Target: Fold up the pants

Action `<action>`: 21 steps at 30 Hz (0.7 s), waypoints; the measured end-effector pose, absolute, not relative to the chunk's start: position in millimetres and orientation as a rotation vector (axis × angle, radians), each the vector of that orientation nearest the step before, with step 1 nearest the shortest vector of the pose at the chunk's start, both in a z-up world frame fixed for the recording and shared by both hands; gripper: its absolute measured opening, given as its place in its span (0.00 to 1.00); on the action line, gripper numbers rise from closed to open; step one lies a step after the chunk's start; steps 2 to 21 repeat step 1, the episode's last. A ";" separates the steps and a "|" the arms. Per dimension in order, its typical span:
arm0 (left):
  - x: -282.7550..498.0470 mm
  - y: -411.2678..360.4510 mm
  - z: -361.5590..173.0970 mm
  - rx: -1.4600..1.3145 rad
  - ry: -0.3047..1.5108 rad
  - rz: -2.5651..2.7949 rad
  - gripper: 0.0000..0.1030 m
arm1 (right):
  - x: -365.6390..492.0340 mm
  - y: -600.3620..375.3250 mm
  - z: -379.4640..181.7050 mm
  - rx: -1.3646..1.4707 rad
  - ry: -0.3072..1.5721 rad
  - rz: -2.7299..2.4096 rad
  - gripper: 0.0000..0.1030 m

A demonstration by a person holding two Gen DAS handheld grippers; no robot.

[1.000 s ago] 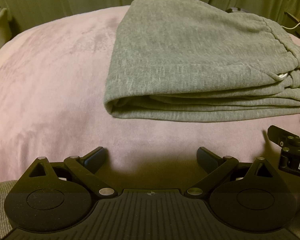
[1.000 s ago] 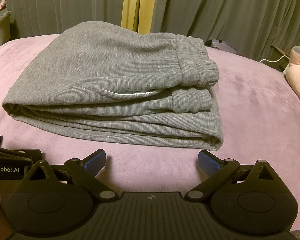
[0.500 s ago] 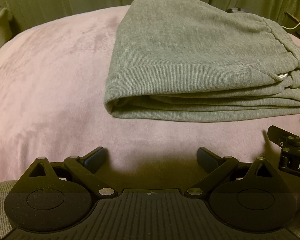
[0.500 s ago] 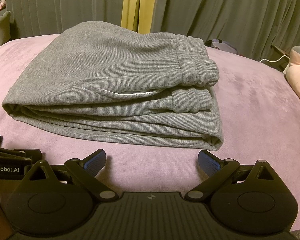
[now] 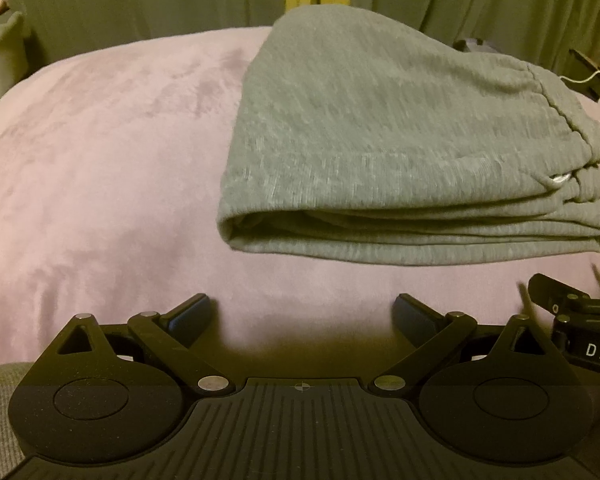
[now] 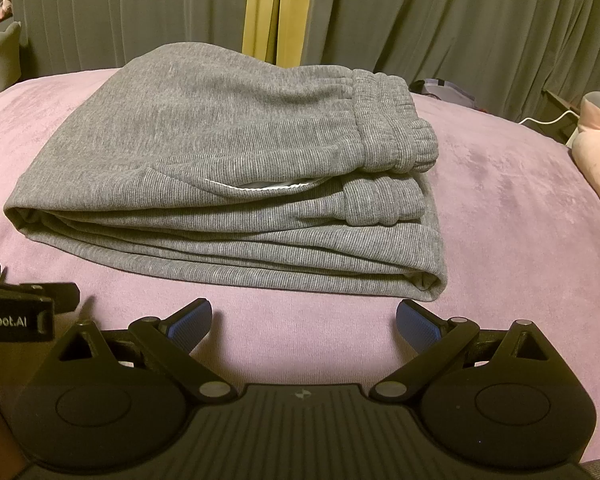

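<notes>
Grey sweatpants (image 5: 400, 148) lie folded into a thick stack on the pink blanket (image 5: 100, 168). In the right wrist view the pants (image 6: 220, 184) show their elastic waistband on top at the right and a white pocket lining at the front. My left gripper (image 5: 302, 314) is open and empty, just short of the stack's near left corner. My right gripper (image 6: 304, 320) is open and empty, just short of the stack's near right edge. Each gripper shows at the edge of the other's view.
Grey-green curtains with a yellow strip (image 6: 268, 12) hang behind the bed. A pink plush toy (image 6: 596, 136) and a white cable lie at the right. A pale chair (image 5: 0, 52) stands at the far left.
The left wrist view has shifted a little, so the stack sits slightly higher in it and looks blurred. The right gripper and the pants have not moved.
</notes>
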State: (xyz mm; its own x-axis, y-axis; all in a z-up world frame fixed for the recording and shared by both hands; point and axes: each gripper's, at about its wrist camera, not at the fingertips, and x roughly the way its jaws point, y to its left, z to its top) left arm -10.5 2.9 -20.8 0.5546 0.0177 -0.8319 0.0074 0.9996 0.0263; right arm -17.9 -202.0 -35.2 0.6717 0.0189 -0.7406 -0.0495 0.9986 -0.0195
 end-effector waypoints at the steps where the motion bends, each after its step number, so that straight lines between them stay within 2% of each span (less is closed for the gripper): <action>1: -10.9 3.1 -20.8 0.030 0.984 0.004 0.98 | -17.9 -202.0 -35.2 -0.039 0.834 0.039 0.96; 21: -10.9 3.1 -20.8 0.030 0.984 0.004 0.98 | -17.9 -202.0 -35.2 -0.039 0.834 0.039 0.96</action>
